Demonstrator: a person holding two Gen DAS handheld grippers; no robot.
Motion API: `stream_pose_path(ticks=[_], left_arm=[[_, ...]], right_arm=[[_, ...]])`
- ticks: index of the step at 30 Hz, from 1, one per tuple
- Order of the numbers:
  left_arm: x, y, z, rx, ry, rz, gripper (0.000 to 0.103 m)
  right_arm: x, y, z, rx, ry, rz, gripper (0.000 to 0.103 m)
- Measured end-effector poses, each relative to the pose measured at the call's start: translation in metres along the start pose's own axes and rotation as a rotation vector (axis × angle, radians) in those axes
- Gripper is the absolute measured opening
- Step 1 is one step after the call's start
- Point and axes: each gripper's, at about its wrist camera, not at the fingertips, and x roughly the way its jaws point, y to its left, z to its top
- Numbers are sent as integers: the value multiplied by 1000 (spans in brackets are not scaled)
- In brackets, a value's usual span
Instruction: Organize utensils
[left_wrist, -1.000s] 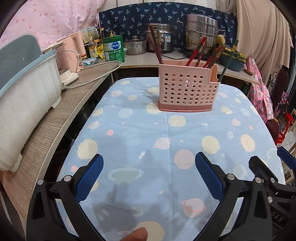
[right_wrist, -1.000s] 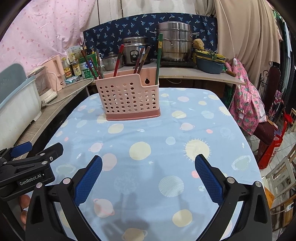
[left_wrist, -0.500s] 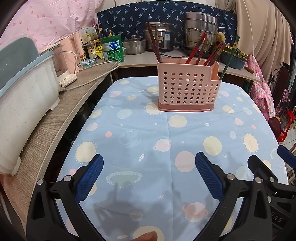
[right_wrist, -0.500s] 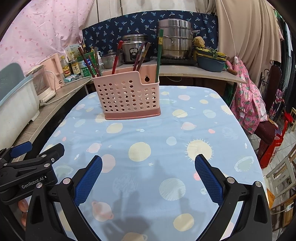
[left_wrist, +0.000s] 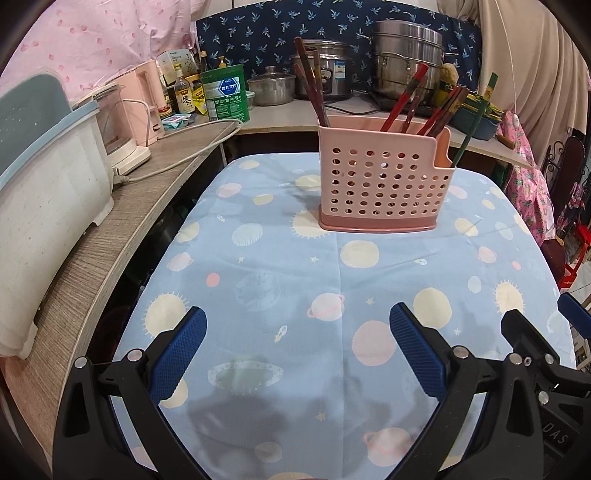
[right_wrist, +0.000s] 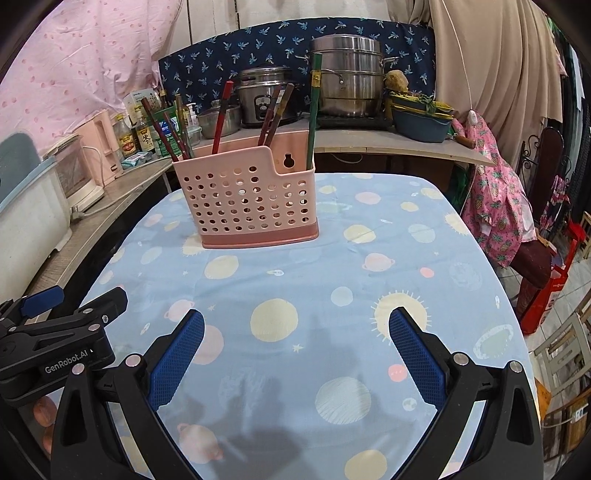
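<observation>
In the left wrist view, the left gripper (left_wrist: 297, 343) hovers over the near part of the planet-print tablecloth (left_wrist: 280, 280) with its jaws wide apart and nothing between them. The pink perforated utensil holder (left_wrist: 384, 184) stands upright at the far end of the table, well beyond the blue pads (left_wrist: 177, 356) and slightly right of the gap between them. Red and brown chopsticks (left_wrist: 402, 99) lean out of its top, and a green chopstick (left_wrist: 474, 118) stands at its right end.

In the right wrist view, the right gripper (right_wrist: 295, 343) likewise hangs over the near cloth, jaws spread and empty. The holder (right_wrist: 247, 199) sits far ahead, left of the gap. The left gripper (right_wrist: 55, 343) shows at the near left edge.
</observation>
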Motion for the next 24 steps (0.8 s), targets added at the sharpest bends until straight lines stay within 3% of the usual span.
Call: stream_pose_path(ticks=[24], left_arm=[[2,1,16,1,-21,14,95]], right_arm=[[5,-4,18,7,-19,-8,97]])
